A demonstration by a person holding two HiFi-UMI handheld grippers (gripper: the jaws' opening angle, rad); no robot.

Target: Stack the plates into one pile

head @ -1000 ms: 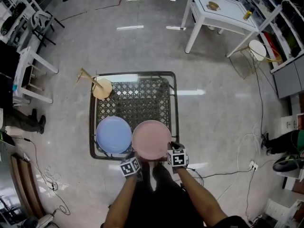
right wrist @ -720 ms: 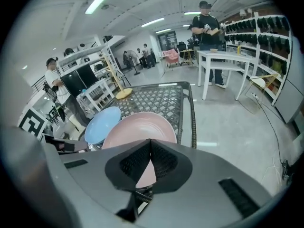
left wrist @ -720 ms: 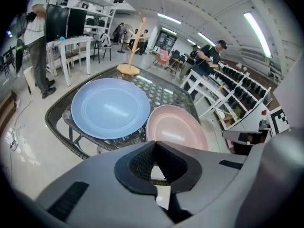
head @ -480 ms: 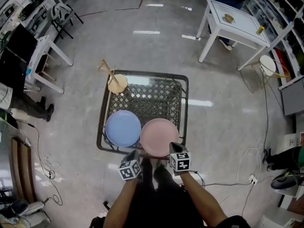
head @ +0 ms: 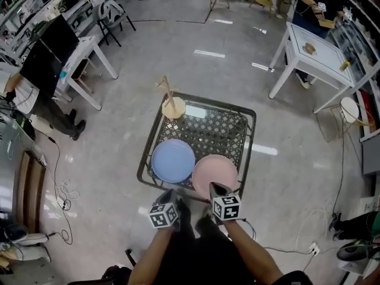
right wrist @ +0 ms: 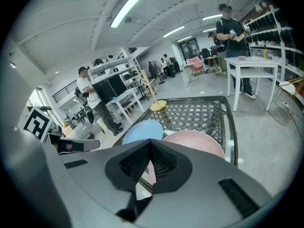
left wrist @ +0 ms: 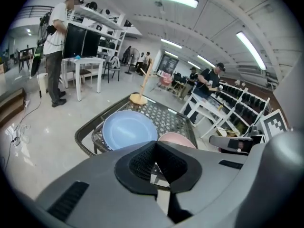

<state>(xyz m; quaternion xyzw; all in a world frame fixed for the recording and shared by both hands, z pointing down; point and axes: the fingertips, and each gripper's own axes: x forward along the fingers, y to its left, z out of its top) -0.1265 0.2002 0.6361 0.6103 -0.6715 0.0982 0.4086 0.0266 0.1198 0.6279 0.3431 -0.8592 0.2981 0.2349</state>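
Observation:
A blue plate (head: 173, 161) and a pink plate (head: 215, 174) lie side by side on the near half of a black lattice table (head: 211, 129), blue on the left. Both grippers hover just off the table's near edge, apart from the plates. My left gripper (head: 168, 195) is shut with nothing between its jaws, below the blue plate (left wrist: 128, 129). My right gripper (head: 214, 187) is also shut and empty, at the near rim of the pink plate (right wrist: 197, 144). In the right gripper view the blue plate (right wrist: 142, 128) shows to the left of the pink one.
A wooden stand with a round base (head: 173, 106) sits at the table's far left corner. White tables stand at the far right (head: 312, 55) and far left (head: 89, 55). People stand at the left (head: 27, 97) and the back right. Cables (head: 62, 200) lie on the floor.
The head view has swung, so the table now sits further right and tilted. Both grippers have drawn back a little from the pink plate's near rim.

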